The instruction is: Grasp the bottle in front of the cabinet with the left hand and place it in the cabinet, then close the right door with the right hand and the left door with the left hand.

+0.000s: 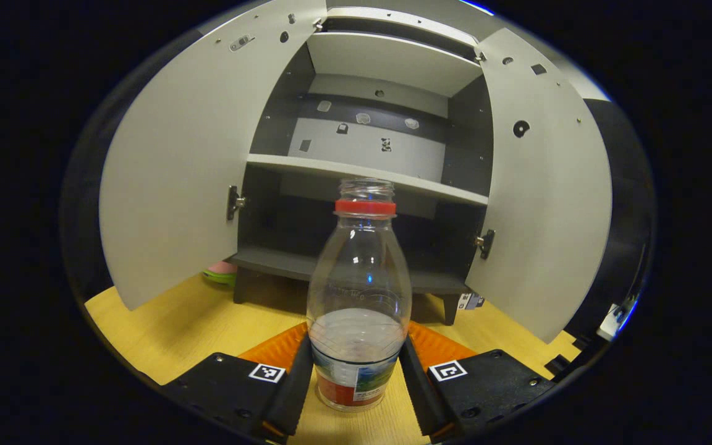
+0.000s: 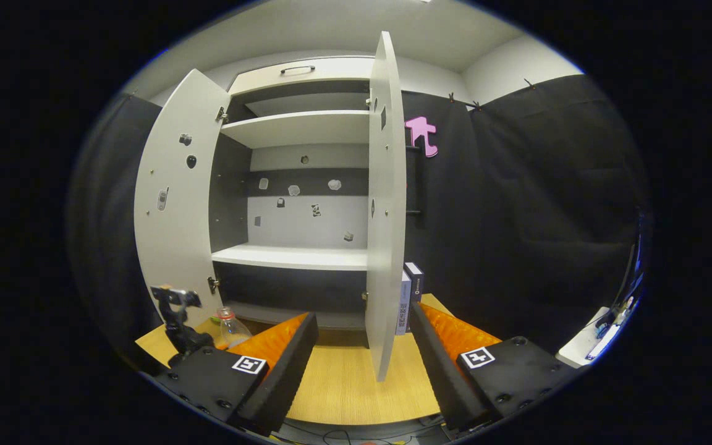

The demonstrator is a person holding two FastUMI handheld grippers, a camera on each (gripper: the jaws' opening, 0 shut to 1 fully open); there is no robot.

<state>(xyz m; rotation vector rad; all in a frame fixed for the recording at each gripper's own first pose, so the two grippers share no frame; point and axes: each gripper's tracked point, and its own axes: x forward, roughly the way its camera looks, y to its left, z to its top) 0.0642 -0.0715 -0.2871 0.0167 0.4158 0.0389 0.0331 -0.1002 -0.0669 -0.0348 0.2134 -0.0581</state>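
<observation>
Right at 6 o'clock in the left gripper view, the left gripper [image 1: 356, 377] stands with its fingers apart on either side of the bottle [image 1: 358, 296], flanking its labelled lower body; whether the pads already touch the plastic I cannot tell. The bottle stands upright on the wooden table [image 1: 170, 327], uncapped, clear, with a red neck ring and only a little liquid at the bottom. I judge it light, thin-walled and somewhat slick, so a firm squeeze could dent it and a tilt could spill it. The straight lower wall around the label looks the safest hold, low enough to keep it steady.

In the right gripper view, the right gripper [image 2: 362, 364] hangs open and empty above the same pale wood, with the bottle small at 8 o'clock.

Beyond the bottle, toward 12 o'clock, the cabinet [image 1: 368, 167] stands on short feet with the left door [image 1: 177, 167] and the right door [image 1: 547, 185] swung wide. Its dark lower compartment lies just behind the bottle, under a pale shelf [image 1: 362, 176]. Black cloth [image 2: 517, 216] walls the booth at 3 o'clock in the right gripper view.
</observation>
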